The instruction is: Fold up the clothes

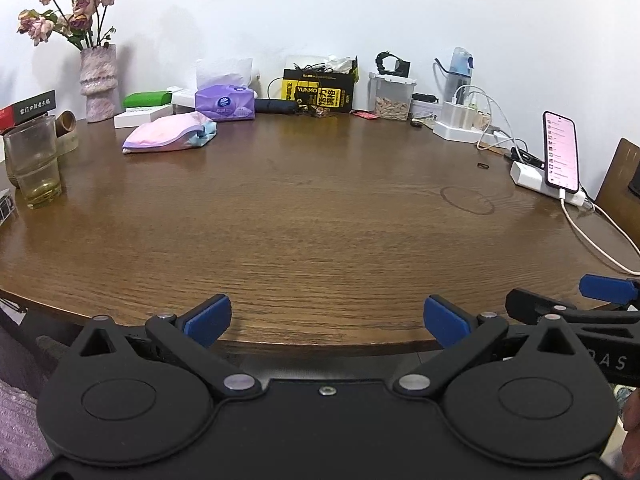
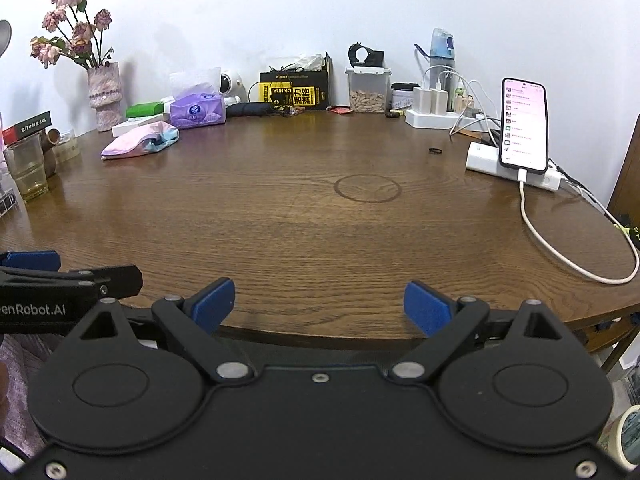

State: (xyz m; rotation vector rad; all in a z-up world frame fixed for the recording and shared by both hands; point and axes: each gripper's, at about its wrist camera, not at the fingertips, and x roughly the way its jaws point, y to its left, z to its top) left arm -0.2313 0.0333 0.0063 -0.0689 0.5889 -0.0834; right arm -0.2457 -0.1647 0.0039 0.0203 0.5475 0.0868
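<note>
Both grippers hang at the near edge of the wooden counter, side by side: the left gripper spread wide, the right gripper just as wide, both holding nothing. Far left, the folded pink garment lies before the tissue box and flower vase. A phone stands propped at right, against a plain white wall.

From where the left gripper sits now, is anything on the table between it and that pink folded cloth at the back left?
Nothing visible does. The left gripper is open at the near table edge, and only bare wooden table lies between it and the pink cloth. The drinking glass stands well left of that line.
</note>
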